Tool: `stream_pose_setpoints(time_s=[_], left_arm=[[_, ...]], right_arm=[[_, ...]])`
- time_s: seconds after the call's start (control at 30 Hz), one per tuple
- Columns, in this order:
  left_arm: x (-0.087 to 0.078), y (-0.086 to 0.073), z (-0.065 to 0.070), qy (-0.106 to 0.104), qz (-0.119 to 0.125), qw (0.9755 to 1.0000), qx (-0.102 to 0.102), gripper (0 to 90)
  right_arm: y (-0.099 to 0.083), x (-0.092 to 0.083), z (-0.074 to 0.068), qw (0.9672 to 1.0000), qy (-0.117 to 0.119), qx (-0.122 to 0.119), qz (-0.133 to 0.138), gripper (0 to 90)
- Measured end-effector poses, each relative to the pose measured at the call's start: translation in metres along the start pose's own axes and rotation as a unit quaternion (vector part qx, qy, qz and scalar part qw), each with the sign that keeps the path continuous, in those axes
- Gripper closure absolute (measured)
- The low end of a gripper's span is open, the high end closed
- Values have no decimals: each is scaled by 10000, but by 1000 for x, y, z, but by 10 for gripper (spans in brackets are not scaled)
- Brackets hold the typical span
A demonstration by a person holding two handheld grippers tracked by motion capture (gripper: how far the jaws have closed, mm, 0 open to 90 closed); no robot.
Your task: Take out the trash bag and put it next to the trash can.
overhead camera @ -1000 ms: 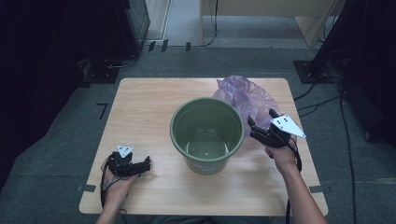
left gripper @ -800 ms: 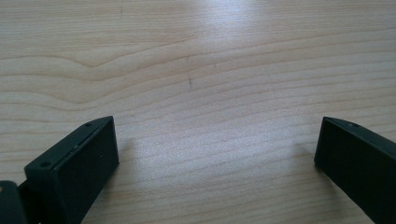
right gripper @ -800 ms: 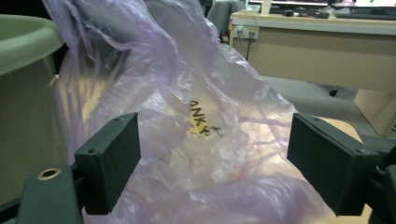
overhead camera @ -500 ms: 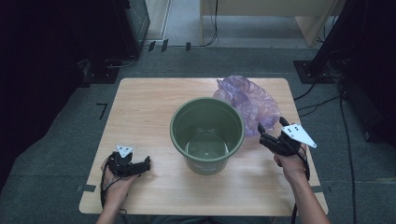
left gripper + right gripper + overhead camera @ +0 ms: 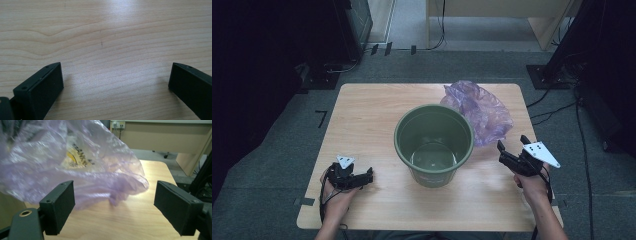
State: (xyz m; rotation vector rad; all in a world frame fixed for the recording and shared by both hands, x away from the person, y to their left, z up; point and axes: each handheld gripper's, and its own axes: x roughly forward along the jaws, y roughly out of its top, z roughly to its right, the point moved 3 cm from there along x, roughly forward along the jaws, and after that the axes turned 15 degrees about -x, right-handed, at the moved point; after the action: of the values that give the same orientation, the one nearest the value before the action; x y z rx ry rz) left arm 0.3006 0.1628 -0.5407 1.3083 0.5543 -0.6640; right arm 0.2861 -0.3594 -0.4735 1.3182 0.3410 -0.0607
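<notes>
The right gripper [image 5: 511, 150] is hovering low over the right side of the wooden table [image 5: 367, 125], its jaws standing wide with nothing between them, pointing toward the crumpled purple plastic bag [image 5: 479, 110]. That bag is lying on the far right part of the table, just behind and to the right of the green bucket [image 5: 434, 144], which is standing upright and empty in the middle. The left gripper [image 5: 362, 177] is resting on the near left of the table, its jaws also spread wide over bare wood. The step in hand appears to be taking hold of the bag, probably to line the bucket. To do it well, the right gripper should be approaching the bag's near edge low and level, so one jaw is sliding under a fold of film and the other is coming over it, pinching a thick gather rather than a single slippery layer. In the right gripper view, yellow and dark printing [image 5: 76, 155] is showing through the plastic, but the letters are too crumpled to read.
</notes>
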Motion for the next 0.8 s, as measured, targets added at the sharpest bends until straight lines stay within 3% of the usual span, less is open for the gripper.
stream_pose_setpoints(time_s=[0.57, 0.8], left_arm=[[0, 0, 0, -1, 0, 10000, 1, 0], [0, 0, 0, 0, -1, 10000, 0, 0]], right_arm=[[-35, -10, 14, 9988, -177, 48, -456, 153], [-47, -15, 21, 9976, -236, 174, -621, 145]])
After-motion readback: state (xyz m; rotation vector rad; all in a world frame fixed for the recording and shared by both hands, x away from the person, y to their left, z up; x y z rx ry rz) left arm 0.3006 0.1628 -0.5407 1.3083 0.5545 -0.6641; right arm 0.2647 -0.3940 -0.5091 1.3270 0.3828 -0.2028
